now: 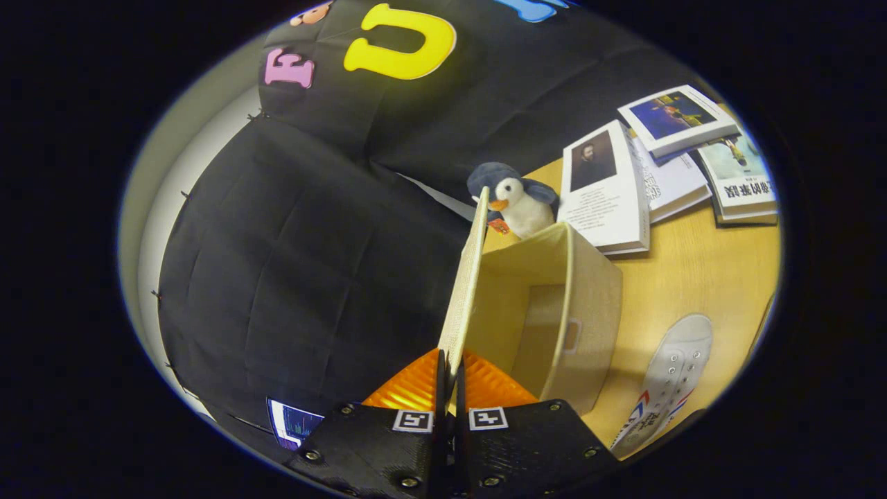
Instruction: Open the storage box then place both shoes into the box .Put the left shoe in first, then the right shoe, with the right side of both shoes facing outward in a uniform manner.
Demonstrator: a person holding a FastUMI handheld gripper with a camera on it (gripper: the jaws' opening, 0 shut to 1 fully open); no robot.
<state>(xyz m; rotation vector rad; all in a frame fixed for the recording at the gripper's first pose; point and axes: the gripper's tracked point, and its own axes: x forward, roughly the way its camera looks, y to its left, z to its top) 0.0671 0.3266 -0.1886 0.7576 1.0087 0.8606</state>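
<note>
The gripper is pinching the lid of the storage box, fingers nearly closed on its edge, holding it raised. One white shoe is lying on the table beside the box, a toy penguin sitting behind

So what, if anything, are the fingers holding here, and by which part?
The gripper is shut on the storage box's lid, pinching its near edge between both fingers.

A wooden table carries an open box just ahead of the claw's fingers. Beside the box lies a white shoe. Beyond it sit a toy penguin and several books.
</note>
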